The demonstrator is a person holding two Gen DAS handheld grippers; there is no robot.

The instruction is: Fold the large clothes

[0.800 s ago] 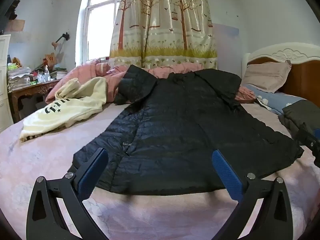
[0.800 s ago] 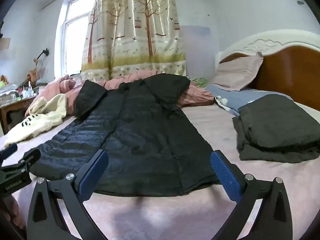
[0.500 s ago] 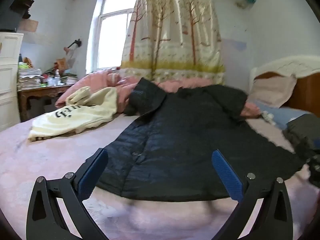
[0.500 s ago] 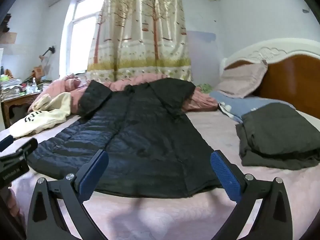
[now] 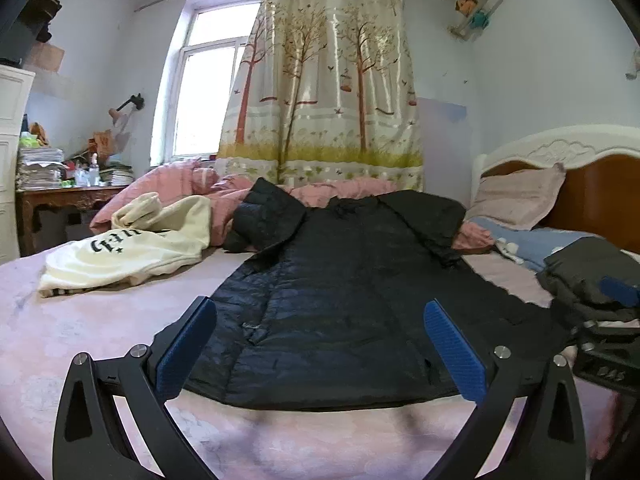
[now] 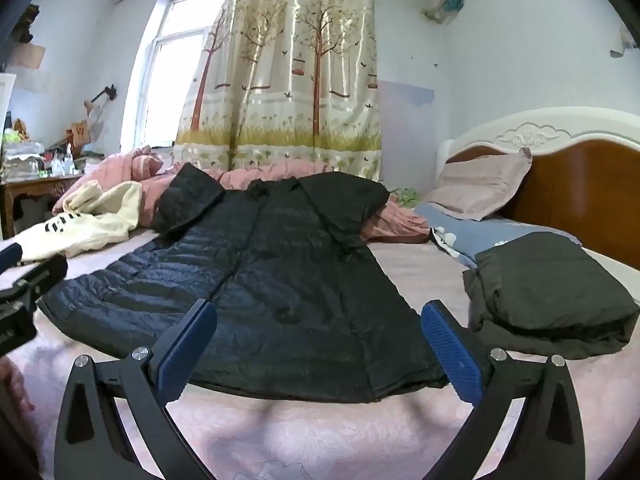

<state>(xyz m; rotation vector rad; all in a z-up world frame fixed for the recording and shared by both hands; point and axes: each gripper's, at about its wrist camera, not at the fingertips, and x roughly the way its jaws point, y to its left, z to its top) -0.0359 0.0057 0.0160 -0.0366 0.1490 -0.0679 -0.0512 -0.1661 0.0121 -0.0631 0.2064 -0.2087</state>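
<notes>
Blue-padded fingers of the left tool stand wide apart with nothing between them, low over the near hem of a black quilted coat; the right tool is spread just as wide and grips nothing either, poised over the same hem further right. Each tool shows at the edge of the other's view: the right one at the far right of the left camera, the left one at the left edge of the right camera. The coat lies spread flat, front up, on a bed covered in a pale pink patterned sheet, its hem near the tools and its collar far from them, both sleeves folded in across the shoulders. To the left of the coat lies a crumpled cream sweatshirt with dark lettering, not touching it where it can be seen. To the right, near the coat's lower edge, sits a folded dark grey garment. Beyond the collar a pink quilt is bunched along the far side. At the far right a mauve pillow leans against a brown and white headboard. A tree-printed curtain hangs beside a window, and a cluttered wooden table stands at the far left.
</notes>
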